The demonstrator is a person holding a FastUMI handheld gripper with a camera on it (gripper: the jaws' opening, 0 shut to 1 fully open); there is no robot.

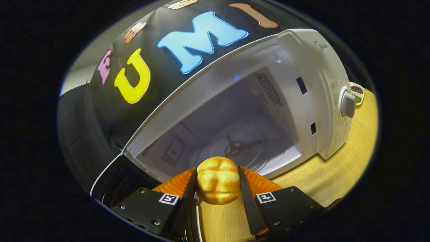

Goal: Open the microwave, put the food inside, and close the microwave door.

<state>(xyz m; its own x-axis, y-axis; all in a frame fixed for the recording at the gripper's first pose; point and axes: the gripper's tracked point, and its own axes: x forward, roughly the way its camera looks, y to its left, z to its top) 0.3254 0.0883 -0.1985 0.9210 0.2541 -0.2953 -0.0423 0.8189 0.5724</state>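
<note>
The tool pinches one bread roll between its two fingers, both pressing on its sides. The roll hangs just in front of the one microwave, at the threshold of its open cavity. The microwave's door is swung wide open to the left. Inside lies one glass turntable. One dial sits on the control panel. Beyond the microwave, one small dish rests on the wooden surface.
</note>
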